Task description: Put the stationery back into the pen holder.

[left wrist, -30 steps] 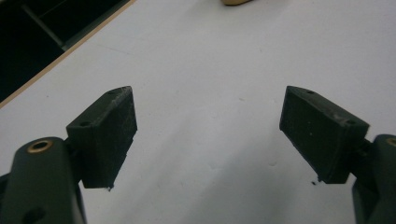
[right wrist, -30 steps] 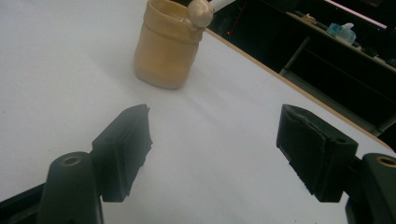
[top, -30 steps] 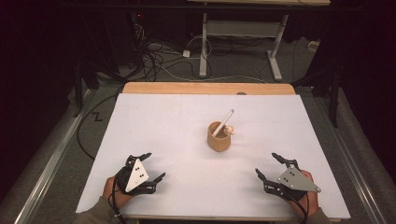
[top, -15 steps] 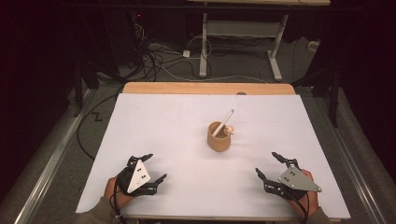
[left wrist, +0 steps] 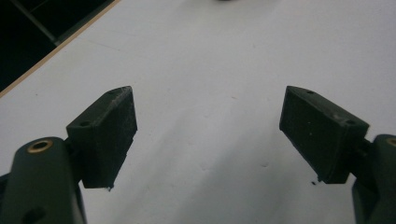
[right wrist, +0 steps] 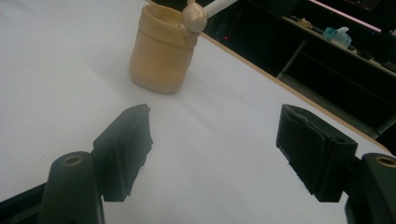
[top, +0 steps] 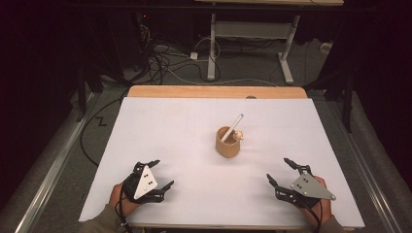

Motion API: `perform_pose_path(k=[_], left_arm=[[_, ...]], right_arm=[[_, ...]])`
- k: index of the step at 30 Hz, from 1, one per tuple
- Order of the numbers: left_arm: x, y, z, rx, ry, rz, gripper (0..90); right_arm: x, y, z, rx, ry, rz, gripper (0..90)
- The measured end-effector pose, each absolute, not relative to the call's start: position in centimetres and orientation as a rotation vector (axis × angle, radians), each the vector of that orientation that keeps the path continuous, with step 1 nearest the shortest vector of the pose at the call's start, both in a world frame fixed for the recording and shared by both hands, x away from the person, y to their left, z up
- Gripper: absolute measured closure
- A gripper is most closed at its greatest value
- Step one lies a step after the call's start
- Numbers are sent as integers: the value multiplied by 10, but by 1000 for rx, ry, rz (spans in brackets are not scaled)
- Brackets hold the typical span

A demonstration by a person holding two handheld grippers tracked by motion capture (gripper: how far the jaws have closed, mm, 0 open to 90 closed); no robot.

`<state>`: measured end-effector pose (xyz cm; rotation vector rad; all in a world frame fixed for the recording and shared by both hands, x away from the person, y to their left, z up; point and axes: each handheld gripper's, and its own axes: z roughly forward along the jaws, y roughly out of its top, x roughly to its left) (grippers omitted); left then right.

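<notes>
Both grippers rested on bench (top: 184,126), jaws wide, empty, likely staged for reach. Cup (top: 227,141) with leaning stick (top: 234,127) stood ahead of right gripper (top: 286,174), well apart; left gripper (top: 156,174) farther off.

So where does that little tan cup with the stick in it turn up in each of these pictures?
High view: the tan cup stands right of the table's middle, ahead of both tools, a white stick leaning out of it.
Left gripper view: I can't make it out; a dark sliver at the top edge is too cut off to tell.
Right gripper view: upper left, beyond the jaws.
Shared landmark: the white tabletop with its wooden edge.
</notes>
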<state>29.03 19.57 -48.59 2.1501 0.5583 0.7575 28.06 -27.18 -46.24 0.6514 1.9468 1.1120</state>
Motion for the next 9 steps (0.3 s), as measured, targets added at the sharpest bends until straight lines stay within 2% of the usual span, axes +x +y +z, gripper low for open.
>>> perform_pose_path(k=[9], left_arm=[[291, 197, -485, 2151, 562, 758, 186]], right_arm=[[282, -271, -464, 646, 1965, 1102, 267]])
